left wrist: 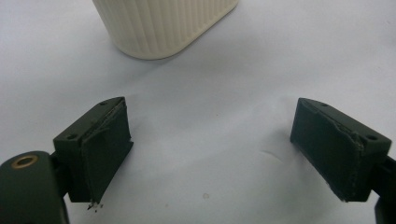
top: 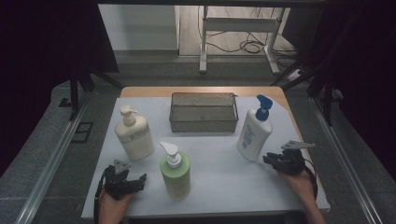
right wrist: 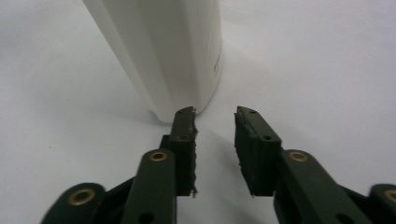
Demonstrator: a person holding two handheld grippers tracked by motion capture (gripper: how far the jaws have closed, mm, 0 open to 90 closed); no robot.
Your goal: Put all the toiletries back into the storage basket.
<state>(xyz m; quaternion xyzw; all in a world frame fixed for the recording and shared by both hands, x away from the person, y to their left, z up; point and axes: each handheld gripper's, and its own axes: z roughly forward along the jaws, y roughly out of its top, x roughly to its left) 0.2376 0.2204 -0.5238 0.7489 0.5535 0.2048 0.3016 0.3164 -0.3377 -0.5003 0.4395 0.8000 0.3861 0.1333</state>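
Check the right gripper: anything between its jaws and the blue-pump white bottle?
Nothing visible. The right gripper sits at the base of the white bottle, jaws parted with bare table between; one jaw tip looks almost at the bottle.

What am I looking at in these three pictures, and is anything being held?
A person sits at a table covered in a white sheet, holding a hand-operated pair of black tongs in each hand. The wide picture is taken from above, looking down at the table. The other two come from small cameras riding on the tongs themselves.

On the table stand a cream pump bottle, a green pump bottle, a white bottle with a blue pump, and a wire basket at the back.

The left tongs are wide open near the cream bottle. The right tongs are partly open just beside the white bottle's base. Nothing is held.
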